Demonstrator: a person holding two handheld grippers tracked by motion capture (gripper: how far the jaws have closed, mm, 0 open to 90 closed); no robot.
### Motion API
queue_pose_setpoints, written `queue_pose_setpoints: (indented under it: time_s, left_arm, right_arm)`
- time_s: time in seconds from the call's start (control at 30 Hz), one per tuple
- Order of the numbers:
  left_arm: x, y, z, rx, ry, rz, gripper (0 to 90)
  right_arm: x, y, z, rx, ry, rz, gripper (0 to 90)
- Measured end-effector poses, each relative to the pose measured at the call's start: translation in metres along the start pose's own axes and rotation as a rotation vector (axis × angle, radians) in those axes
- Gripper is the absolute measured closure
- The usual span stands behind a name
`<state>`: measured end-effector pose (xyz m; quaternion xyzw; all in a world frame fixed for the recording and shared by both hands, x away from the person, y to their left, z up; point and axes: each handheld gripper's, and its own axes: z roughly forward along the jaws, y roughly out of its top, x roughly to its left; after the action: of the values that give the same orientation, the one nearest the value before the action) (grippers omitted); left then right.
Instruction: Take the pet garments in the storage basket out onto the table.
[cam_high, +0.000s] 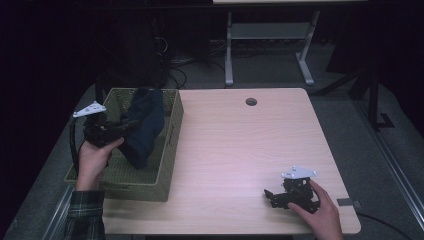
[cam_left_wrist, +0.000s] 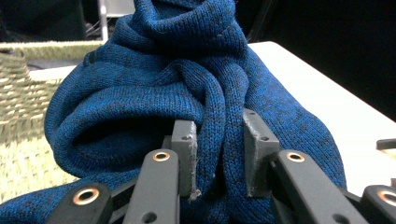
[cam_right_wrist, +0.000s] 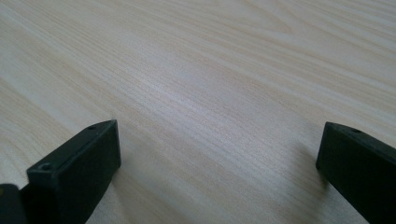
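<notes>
Inspector A: Where the left gripper sits over the woven basket, its two jaws are clamped on a fold of the dark blue knitted garment, the knit bunched between the pads.

Inspector B: And the garment's position?

Inspector A: In the high view the garment stands partly raised inside the basket, its lower end down in the basket's middle and its upper end near the far rim. The left hand grips the tool from the near side.

Inspector B: The other side?

Inspector A: The right gripper rests at the near right of the wooden table, well apart from the basket, jaws spread wide with bare wood between them. The right hand lies on it.

Inspector B: Basket location?

Inspector A: Left edge of the table.
</notes>
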<state>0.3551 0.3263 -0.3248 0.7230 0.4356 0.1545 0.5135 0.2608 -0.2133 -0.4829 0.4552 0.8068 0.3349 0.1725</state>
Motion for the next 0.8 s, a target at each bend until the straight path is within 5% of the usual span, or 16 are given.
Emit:
queue_pose_setpoints:
  time_s: [0.5,0.8]
  left_arm:
    - [-0.03,0.021,-0.012,-0.107,-0.068,0.045,69.9]
    - [-0.054,0.037,-0.011,-0.151,-0.143,0.077,69.9]
  right_arm:
    - [0.0,0.0,0.0,0.002,0.0,0.003,0.0]
    - [0.0,0.0,0.0,0.002,-0.001,0.004,0.0]
